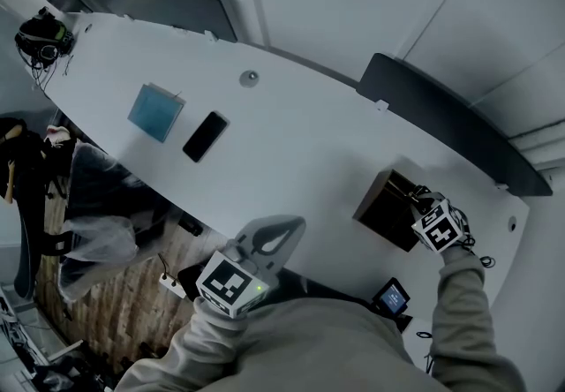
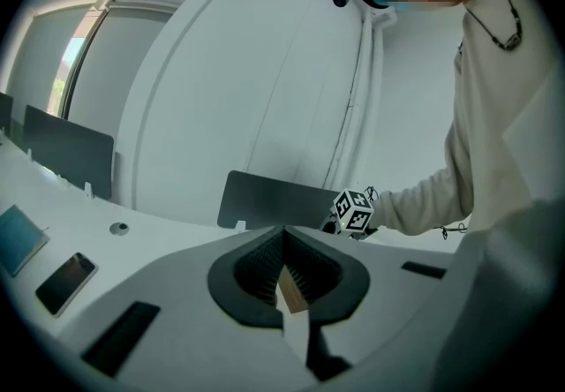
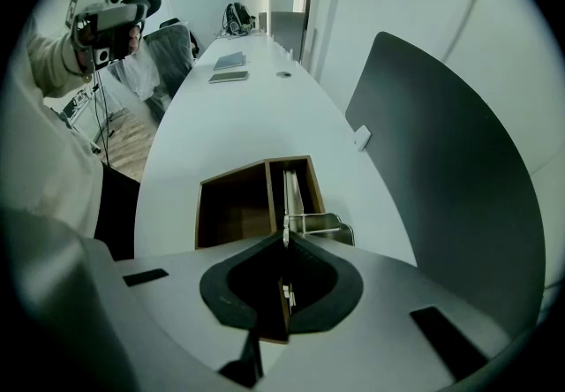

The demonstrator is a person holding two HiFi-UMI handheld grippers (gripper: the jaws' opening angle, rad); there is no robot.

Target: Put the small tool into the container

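Observation:
A dark wooden box [image 1: 387,209] with two compartments stands on the white table [image 1: 300,143] at the right. My right gripper [image 1: 417,199] hangs over its right side. In the right gripper view the jaws [image 3: 284,238] are shut on the near end of a thin, pale metal tool [image 3: 292,194]. The tool reaches down into the box's [image 3: 231,205] narrow right compartment. My left gripper [image 1: 284,227] is held in the air near the table's front edge, shut with nothing in it [image 2: 284,236]. It points toward the right gripper [image 2: 354,212].
A blue notebook [image 1: 156,111] and a black phone [image 1: 205,136] lie at the table's left, with a round grommet [image 1: 250,77] behind them. Dark divider panels [image 1: 450,121] line the far edge. Headphones [image 1: 41,33] sit at the far left end. A chair [image 1: 93,205] stands below.

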